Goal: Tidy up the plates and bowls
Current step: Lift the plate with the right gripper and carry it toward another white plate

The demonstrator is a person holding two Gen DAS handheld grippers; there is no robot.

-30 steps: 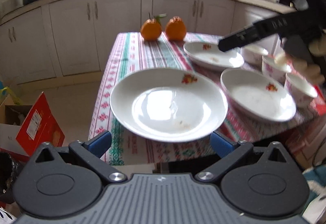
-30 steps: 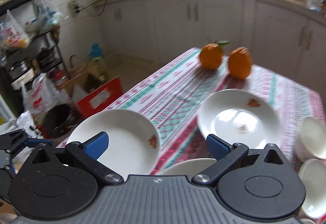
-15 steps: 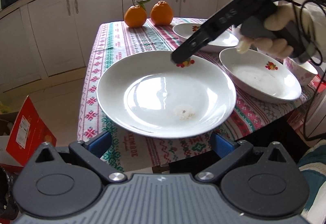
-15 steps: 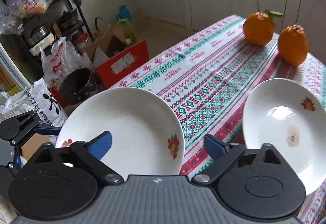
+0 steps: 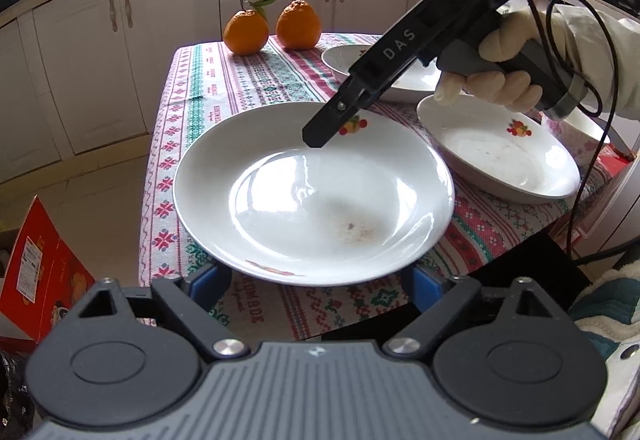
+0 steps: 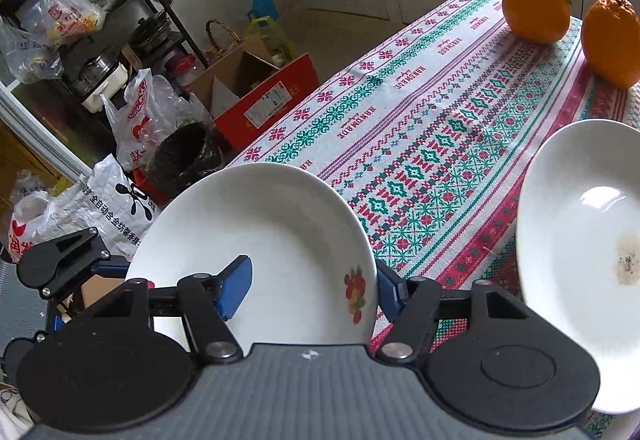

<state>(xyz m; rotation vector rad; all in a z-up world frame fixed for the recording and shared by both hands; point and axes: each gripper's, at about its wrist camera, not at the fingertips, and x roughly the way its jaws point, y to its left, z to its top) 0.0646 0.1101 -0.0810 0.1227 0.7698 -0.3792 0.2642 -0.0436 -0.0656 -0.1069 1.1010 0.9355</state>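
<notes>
A white plate with a fruit print (image 5: 316,196) lies at the table's near left corner, its edge past the tablecloth. My left gripper (image 5: 316,284) is open, its blue pads under and on both sides of the plate's near rim. My right gripper (image 6: 312,284) is open at the plate's far rim (image 6: 256,244): one pad over the inside, the other outside the rim. It shows in the left wrist view (image 5: 320,132) above the fruit print. Two more white plates (image 5: 500,156) (image 5: 384,76) lie to the right.
Two oranges (image 5: 246,32) (image 5: 299,25) sit at the far end of the patterned tablecloth (image 6: 432,120). A red box (image 6: 272,100), bags and a black pot (image 6: 184,156) stand on the floor left of the table. White cabinets line the back wall.
My right gripper has come down from above the bowls to the near plate's far rim. My left gripper has moved in until its pads flank the plate's near rim.
</notes>
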